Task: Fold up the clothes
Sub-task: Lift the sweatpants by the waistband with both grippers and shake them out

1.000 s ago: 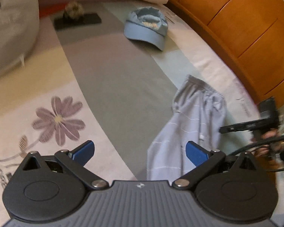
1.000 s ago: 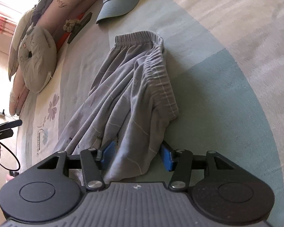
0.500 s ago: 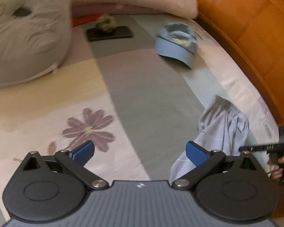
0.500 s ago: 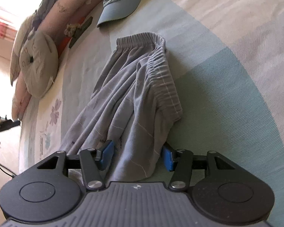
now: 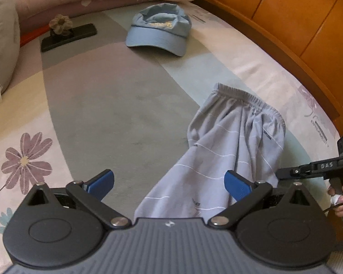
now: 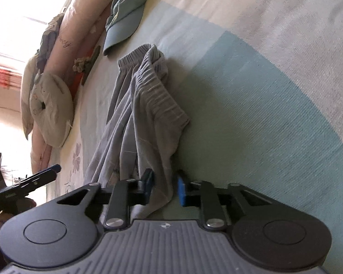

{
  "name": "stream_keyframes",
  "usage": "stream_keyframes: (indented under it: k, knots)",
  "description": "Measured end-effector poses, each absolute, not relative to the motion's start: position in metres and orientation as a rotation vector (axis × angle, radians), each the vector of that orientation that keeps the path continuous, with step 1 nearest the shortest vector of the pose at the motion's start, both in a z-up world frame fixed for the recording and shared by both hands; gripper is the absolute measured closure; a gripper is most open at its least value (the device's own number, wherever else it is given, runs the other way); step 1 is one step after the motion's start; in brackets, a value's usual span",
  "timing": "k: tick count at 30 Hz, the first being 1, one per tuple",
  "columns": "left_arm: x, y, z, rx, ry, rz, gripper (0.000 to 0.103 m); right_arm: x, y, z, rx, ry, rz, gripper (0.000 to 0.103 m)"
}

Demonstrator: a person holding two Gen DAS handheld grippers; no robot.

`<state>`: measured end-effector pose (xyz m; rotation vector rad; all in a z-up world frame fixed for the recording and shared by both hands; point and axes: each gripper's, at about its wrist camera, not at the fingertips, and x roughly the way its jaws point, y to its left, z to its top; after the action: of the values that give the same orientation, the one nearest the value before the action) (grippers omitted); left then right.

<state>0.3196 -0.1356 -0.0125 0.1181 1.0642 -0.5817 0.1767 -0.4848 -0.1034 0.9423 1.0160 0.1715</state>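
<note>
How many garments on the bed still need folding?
1: grey striped shorts, lying crumpled right of centre, one end between the right gripper's fingers. The blue cap near the pillows isn't for folding. More may lie outside both views.

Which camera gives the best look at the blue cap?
The left wrist view: the cap sits upright near the top, whole, with brim and crown clear. In the right wrist view the cap lies far off near the upper edge, sideways and squashed by the lens.

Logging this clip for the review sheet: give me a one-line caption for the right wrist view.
Right gripper with jaws around the hem of grey shorts on a bedsheet, blue cap beyond.
</note>
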Motion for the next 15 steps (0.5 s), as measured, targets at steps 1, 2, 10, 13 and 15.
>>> stream_keyframes:
  k: [1, 2, 10, 13, 15]
  knots:
    - [0.317, -0.138, -0.012, 0.127, 1.064, -0.581, 0.001, 0.172, -0.487, -0.103, 0.951, 1.012, 0.172, 0.081]
    - [0.315, -0.14, -0.013, 0.133, 1.065, -0.585, 0.001, 0.168, -0.489, -0.103, 0.959, 1.004, 0.167, 0.08]
    - [0.304, -0.168, -0.015, 0.187, 1.04, -0.596, 0.001, 0.187, -0.478, -0.114, 0.977, 0.911, 0.195, 0.081]
    - [0.3, -0.176, -0.014, 0.201, 1.044, -0.602, 0.001, 0.2, -0.469, -0.111, 0.939, 0.917, 0.187, 0.091]
    - [0.297, -0.181, -0.013, 0.211, 1.047, -0.607, 0.001, 0.199, -0.468, -0.107, 0.908, 0.942, 0.159, 0.1]
